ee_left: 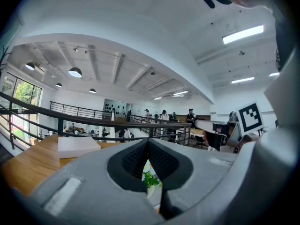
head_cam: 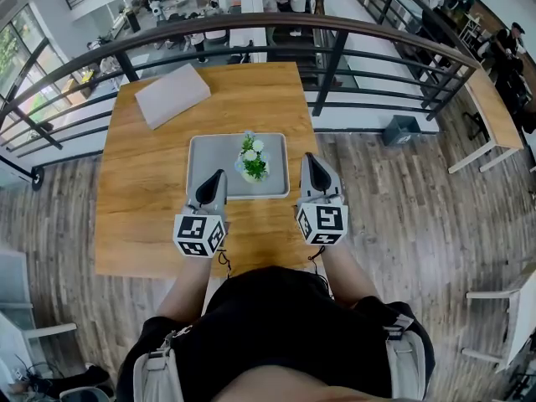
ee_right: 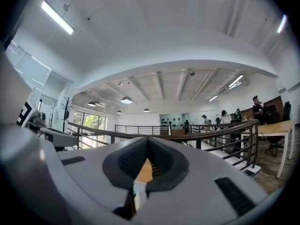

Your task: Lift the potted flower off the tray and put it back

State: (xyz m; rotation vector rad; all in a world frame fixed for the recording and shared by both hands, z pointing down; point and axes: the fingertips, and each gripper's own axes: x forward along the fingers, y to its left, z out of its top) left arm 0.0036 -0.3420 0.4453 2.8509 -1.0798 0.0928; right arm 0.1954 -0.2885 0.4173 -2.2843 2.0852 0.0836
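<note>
Potted flower sits upright in the grey tray, a touch right of centre, mid-bench. Nothing else in the tray. Not lifted yet.

Left tongs pinched shut, empty, tip over the tray's front-left part. Right tongs also shut and empty, tip just outside the tray's right edge. Both point level, away from the person.

Key relation: the flower lies between the two tongs and a bit ahead of them. From the left tongs it's fwd and to the right, and the left gripper view shows green leaves through the gap below the closed tips. From the right tongs it's off to the left. Left looks nearer, IMO.

Pot's long axis is vertical, so a level side-on pinch fits, but the jaws need to open first.

Flat grey slab at the far-left of the bench, well apart.
</note>
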